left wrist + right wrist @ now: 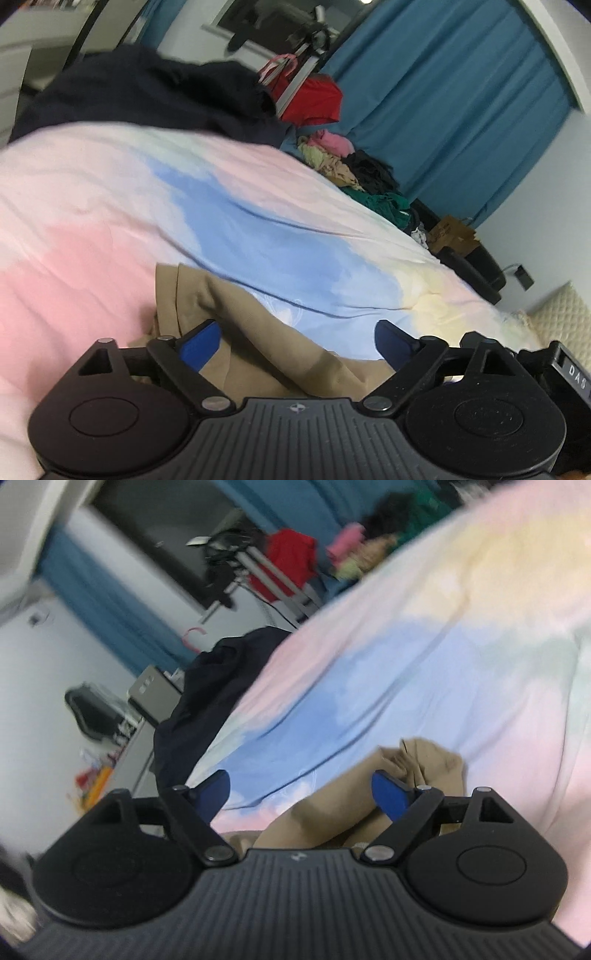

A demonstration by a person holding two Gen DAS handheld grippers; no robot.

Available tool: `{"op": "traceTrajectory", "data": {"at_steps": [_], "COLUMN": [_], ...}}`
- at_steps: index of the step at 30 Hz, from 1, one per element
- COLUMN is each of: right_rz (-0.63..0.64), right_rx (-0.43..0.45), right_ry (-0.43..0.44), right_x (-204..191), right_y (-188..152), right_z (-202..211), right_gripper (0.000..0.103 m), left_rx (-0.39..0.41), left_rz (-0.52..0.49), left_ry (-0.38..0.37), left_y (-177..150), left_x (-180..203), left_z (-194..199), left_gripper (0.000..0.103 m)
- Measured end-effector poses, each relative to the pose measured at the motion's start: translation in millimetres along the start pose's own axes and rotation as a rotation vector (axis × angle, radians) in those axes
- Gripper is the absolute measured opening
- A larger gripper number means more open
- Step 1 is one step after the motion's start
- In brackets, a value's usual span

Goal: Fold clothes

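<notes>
A tan garment lies rumpled on the bed, on the pastel pink-and-blue duvet, right under both grippers. The left gripper and the right gripper hover over it with jaws spread wide, grasping nothing. The cloth looks light, soft and limp (it will sag wherever it isn't held), so I'd judge a hemmed edge or corner the best place to pinch. A dark navy garment sits heaped at the bed's far side.

Both wrist views low, close over bedspread — tilted opposite ways, sharing tan garment.
</notes>
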State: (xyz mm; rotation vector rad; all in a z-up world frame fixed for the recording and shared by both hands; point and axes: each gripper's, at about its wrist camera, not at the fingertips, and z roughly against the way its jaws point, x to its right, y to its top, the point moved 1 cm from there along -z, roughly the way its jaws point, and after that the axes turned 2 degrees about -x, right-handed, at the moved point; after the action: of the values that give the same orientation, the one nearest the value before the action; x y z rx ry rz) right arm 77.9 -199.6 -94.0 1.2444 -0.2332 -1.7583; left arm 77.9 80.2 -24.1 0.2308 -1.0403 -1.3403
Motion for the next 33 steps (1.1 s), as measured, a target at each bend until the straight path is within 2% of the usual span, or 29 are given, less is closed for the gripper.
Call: {"op": "traceTrajectory", "data": {"at_steps": [2,3,5,8,11,17,23,27,33], "right_rz": [0.054,0.079,0.118,0.152,0.183,0.213,0.294,0.314,0.322], "right_rx": [0.003,0.001,-0.023,-0.089,-0.143,-0.175,-0.100,-0.085,-0.092], "right_ry": [-0.026,-0.038,-0.060,-0.072,-0.083,-0.113,-0.165,-0.167,-0.155], "right_x": [-5,-8,-10,-11,-11,-4,-8,-13,-21], "right_y": [-2,-3,-8,-16,-23,-23,-16,-18,-30], "right_z": [0,-1,-5,-17,-30,-61,-85,-77,-40], "right_gripper": [0.066,0.064,0.044,0.039,0.038,0.038,0.036,0.038,0.039], "left_rx": [0.021,0.019,0.002,-0.018,-0.038,-0.061,-0.014,0.001,-0.004], "left_rz": [-0.058,-0.091,-0.164,-0.258,-0.318,-0.294,-0.280,-0.307,-0.340], "left_ry": [0.057,0.077,0.106,0.134,0.161,0.196,0.206,0.189,0.162], "left_y": [0,-1,-2,-7,-11,-3,9,6,-10], "left_x": [5,7,11,20,24,4,2,9,22], "left_z": [5,5,5,0,-12,-40,-42,-27,-1], "left_gripper": [0.096,0.096,0.096,0.096,0.096,0.096,0.096,0.096,0.096]}}
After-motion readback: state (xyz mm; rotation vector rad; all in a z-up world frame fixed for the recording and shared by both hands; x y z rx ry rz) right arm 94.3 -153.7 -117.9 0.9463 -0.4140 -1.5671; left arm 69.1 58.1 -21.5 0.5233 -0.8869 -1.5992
